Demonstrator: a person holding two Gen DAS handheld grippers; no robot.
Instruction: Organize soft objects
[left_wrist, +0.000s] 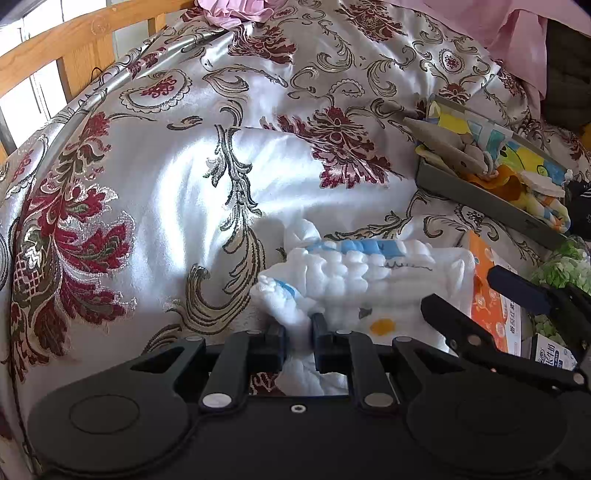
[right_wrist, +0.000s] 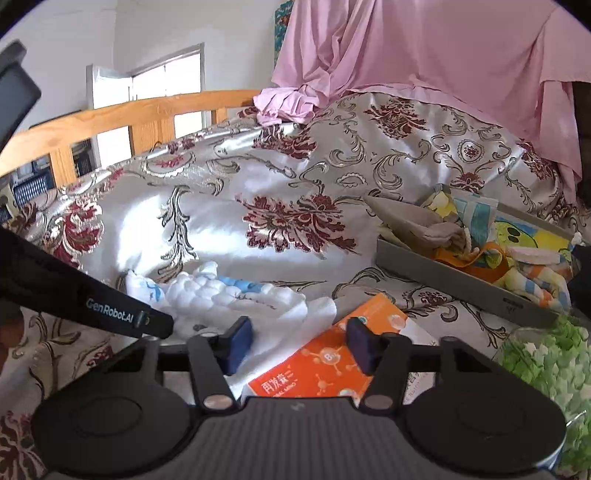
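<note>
Satin brocade bedspread (right_wrist: 229, 229): silver with dark red flowers, covering the whole bed; glossy, likely slippery under anything laid on it.

Grey tray (right_wrist: 461, 275): shallow, on the bedspread to the right; holds a jumble of soft cloth pieces, among them a beige one, an orange one and a striped one.

White puckered cloth (left_wrist: 354, 273): blue-striped, with a small printed figure, crumpled on the bedspread in front of both grippers. Judged light, limp and easily bunched; best taken by a gathered fold or a corner, not the flat middle.

Orange carton (right_wrist: 332, 365): flat, beside the cloth and partly under its edge.

Left gripper (left_wrist: 298, 334): pads pinched together on a fold of the cloth.

Right gripper (right_wrist: 301, 345): pads apart, holding nothing, poised over the cloth's edge and the carton.
</note>
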